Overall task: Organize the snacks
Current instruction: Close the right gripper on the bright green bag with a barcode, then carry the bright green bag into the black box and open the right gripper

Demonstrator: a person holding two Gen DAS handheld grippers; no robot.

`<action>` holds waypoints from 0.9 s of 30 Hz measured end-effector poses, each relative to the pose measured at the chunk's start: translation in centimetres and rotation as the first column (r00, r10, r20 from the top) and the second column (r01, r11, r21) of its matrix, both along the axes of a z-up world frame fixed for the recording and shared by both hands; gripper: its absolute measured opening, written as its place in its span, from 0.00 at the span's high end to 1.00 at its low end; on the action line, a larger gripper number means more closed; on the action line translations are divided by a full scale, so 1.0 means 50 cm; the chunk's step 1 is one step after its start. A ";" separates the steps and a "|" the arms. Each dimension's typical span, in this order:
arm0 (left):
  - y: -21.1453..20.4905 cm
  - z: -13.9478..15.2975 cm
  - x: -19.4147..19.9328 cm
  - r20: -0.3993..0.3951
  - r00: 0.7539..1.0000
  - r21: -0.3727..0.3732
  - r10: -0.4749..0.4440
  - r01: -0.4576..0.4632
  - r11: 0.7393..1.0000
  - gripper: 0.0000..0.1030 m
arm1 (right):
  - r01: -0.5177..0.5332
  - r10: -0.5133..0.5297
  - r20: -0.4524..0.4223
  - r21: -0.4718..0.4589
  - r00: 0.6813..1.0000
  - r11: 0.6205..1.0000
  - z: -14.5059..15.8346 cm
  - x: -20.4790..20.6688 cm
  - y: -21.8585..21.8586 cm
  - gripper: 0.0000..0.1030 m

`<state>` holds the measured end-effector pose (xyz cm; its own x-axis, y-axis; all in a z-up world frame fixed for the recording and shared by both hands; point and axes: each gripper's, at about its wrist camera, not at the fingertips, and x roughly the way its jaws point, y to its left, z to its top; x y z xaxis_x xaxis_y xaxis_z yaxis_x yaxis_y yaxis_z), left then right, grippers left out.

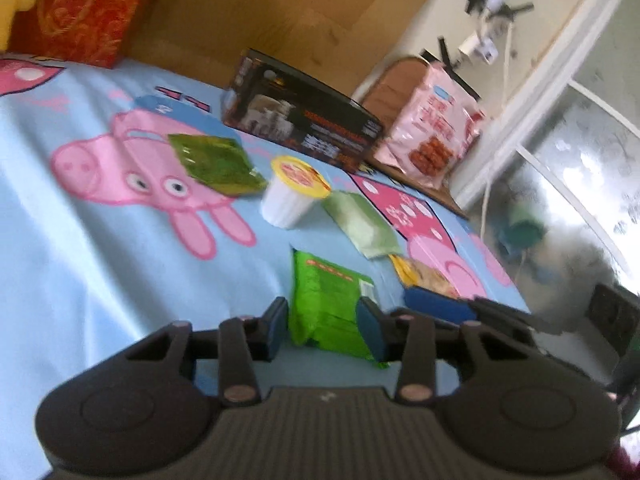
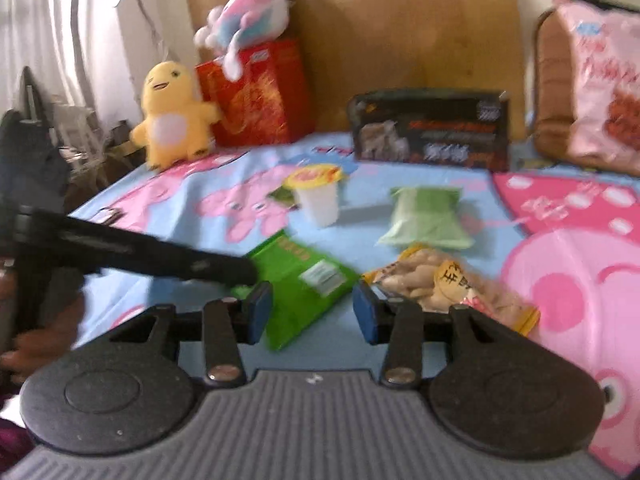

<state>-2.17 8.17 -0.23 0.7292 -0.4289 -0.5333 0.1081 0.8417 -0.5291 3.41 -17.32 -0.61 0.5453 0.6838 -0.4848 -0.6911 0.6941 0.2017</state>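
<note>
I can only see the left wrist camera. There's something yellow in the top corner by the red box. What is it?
Observer: A yellow plush chick, standing against the red box.
Operator: Is anything on top of the box?
Observer: Yes, a pink and white plush toy lies on it.
Operator: What's my other gripper doing?
Observer: The right gripper is open, with a corner of the bright green packet between its fingers and the yellow-edged snack bag just beside its right finger.
</note>
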 end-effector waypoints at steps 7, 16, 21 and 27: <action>-0.004 -0.001 0.033 -0.028 1.000 0.009 0.008 -0.008 1.000 0.63 | -0.113 0.113 -0.026 0.016 0.993 0.993 -0.006 -0.013 0.006 0.42; -0.011 0.033 0.012 0.008 1.000 -0.042 -0.017 0.017 0.999 0.70 | -0.111 0.111 -0.020 -0.002 0.994 0.994 -0.011 -0.021 0.022 0.73; -0.013 0.122 0.033 0.116 0.993 0.006 -0.026 0.025 1.000 0.70 | -0.124 0.120 0.049 0.082 0.992 0.989 0.042 -0.025 -0.001 0.73; -0.010 0.198 0.184 0.160 0.986 -0.015 -0.045 0.048 0.999 0.70 | -0.076 0.060 0.118 0.138 0.991 0.988 0.126 0.060 0.004 0.73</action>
